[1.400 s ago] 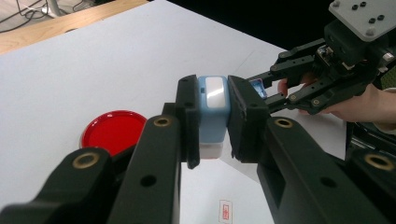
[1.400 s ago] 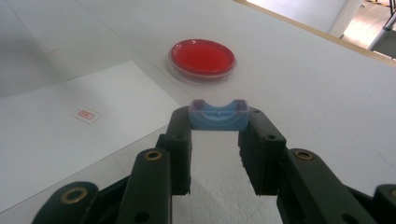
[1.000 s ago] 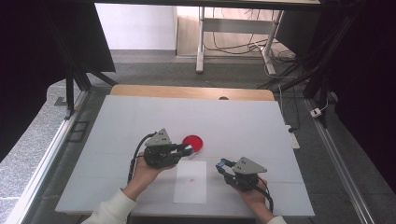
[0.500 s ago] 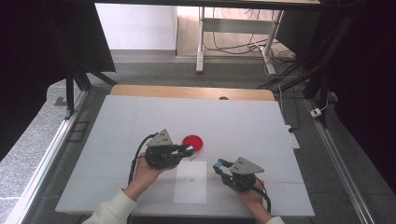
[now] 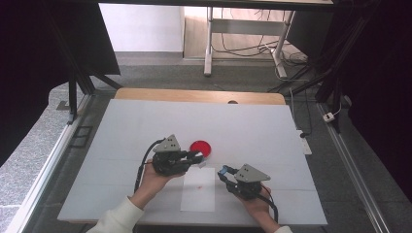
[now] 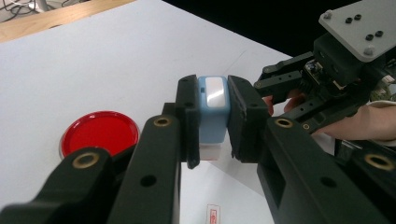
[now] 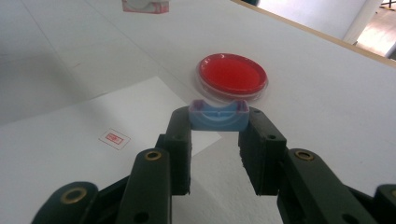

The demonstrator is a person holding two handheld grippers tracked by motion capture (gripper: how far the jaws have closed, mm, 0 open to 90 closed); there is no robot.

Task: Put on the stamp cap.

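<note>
dim room w/ black curtains either side, grey floor, cables and a metal frame at the far end. white table [image 5: 145, 121] w/ a wooden strip along its far edge fills the middle. a white paper sheet [image 5: 198, 189] lies at the table's near edge, about centre, w/ a small red stamp mark [image 7: 114, 138] printed on it.

left gripper [image 6: 212, 121] sits just beyond the sheet's far left corner, jaws clamped on a light blue stamp body [image 6: 214, 109] — pads press both its sides, white window on top, reddish-white base poking out below the jaws. the stamp is held above the sheet's far edge; can't tell if it touches the paper.

right gripper [image 7: 217, 135] is at the sheet's right edge, near the table's near edge, jaws pinched on a blue stamp cap [image 7: 218, 116], open side up, held by the very tips. in the left gripper view the right gripper is close by, to the right of the stamp.

red round ink pad [image 5: 200, 148] lies on the table just beyond the sheet, next to the left gripper's tips, roughly mid-table. both hands grip from the near edge, white sleeve on the left arm.
</note>
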